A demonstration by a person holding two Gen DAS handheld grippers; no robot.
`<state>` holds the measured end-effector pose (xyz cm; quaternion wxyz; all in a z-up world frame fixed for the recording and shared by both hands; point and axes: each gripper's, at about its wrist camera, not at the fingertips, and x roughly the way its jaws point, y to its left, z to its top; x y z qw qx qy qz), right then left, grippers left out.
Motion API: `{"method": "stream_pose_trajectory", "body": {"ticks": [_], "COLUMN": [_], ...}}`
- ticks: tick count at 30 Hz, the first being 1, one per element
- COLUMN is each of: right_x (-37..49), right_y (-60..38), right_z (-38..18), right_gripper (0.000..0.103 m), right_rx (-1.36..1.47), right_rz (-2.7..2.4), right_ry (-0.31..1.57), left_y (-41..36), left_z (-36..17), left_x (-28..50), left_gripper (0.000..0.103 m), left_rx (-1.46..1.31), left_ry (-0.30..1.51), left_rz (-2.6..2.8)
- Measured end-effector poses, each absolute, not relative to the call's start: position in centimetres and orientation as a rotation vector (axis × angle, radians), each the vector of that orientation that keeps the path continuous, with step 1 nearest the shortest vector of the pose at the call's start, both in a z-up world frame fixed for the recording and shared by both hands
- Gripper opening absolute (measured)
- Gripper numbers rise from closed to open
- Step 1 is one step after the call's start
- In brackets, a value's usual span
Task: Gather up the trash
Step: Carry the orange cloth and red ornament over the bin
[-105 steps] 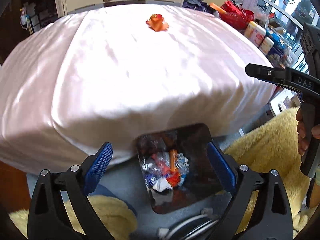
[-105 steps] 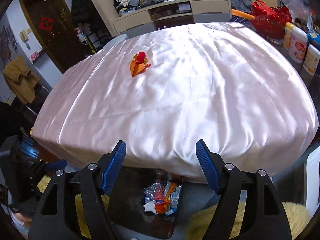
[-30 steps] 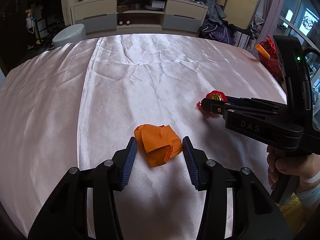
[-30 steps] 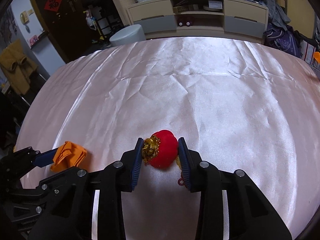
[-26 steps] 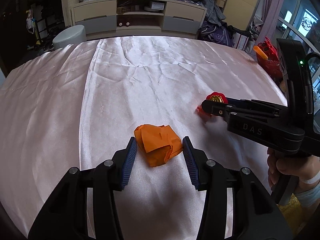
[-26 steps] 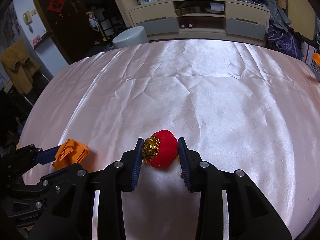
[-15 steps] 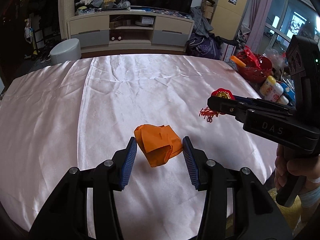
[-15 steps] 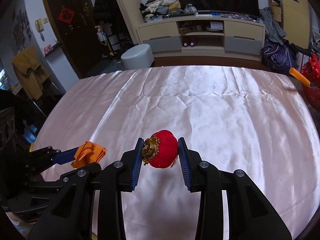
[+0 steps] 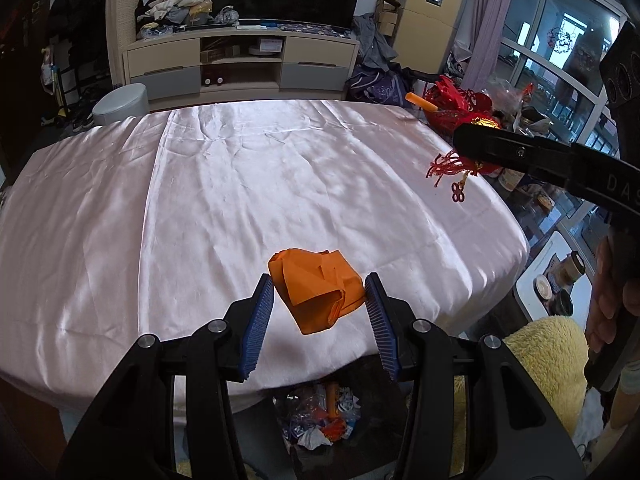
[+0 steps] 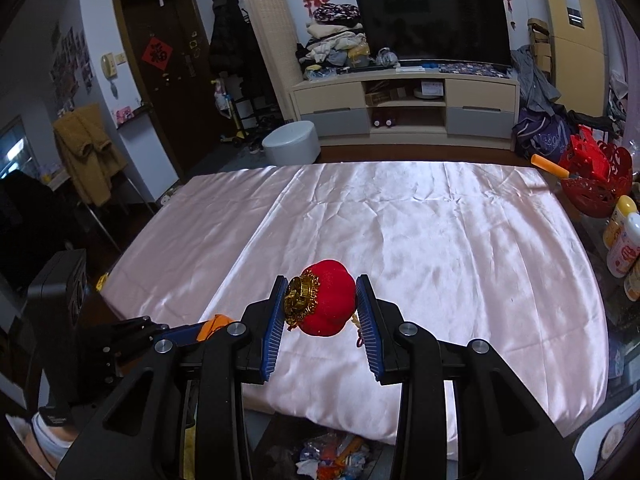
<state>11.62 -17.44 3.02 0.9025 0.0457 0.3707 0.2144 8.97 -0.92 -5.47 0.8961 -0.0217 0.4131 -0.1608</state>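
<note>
My left gripper [image 9: 318, 300] is shut on a crumpled orange paper [image 9: 316, 286] and holds it in the air above the near edge of the pink satin table [image 9: 240, 184]. My right gripper [image 10: 322, 300] is shut on a red lantern ornament [image 10: 326, 300] with a gold cap and holds it above the table too. The ornament's red tassel [image 9: 448, 168] hangs below the right gripper in the left wrist view. A dark trash bin [image 9: 320, 420] with several wrappers stands on the floor below the table's near edge; it also shows in the right wrist view [image 10: 328, 456].
A red basket [image 10: 592, 184] and white bottles [image 10: 624, 240] stand off the table's right side. A yellow fluffy rug [image 9: 536, 364] lies by the bin. A TV cabinet [image 10: 404, 104] and a grey stool [image 10: 292, 146] stand beyond the far edge.
Both grippers have risen and drawn back toward the near edge with their items held. The trash bin has come into view below them.
</note>
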Motion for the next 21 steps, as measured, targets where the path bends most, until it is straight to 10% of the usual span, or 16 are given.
{"method": "stream_pose_trajectory", "body": {"ticks": [21], "right_x": [2.3], "right_y": [-18.4], "right_z": [-7.5], "right_gripper": [0.036], "right_rx": [0.152], "right_rz": [0.419], "right_ry": [0.95], "left_y": [-1.2], "left_z": [-13.0], "left_x": [-0.6], "left_gripper": [0.045], "left_rx": [-0.069], "left_ry": [0.974], "left_rz": [-0.331]}}
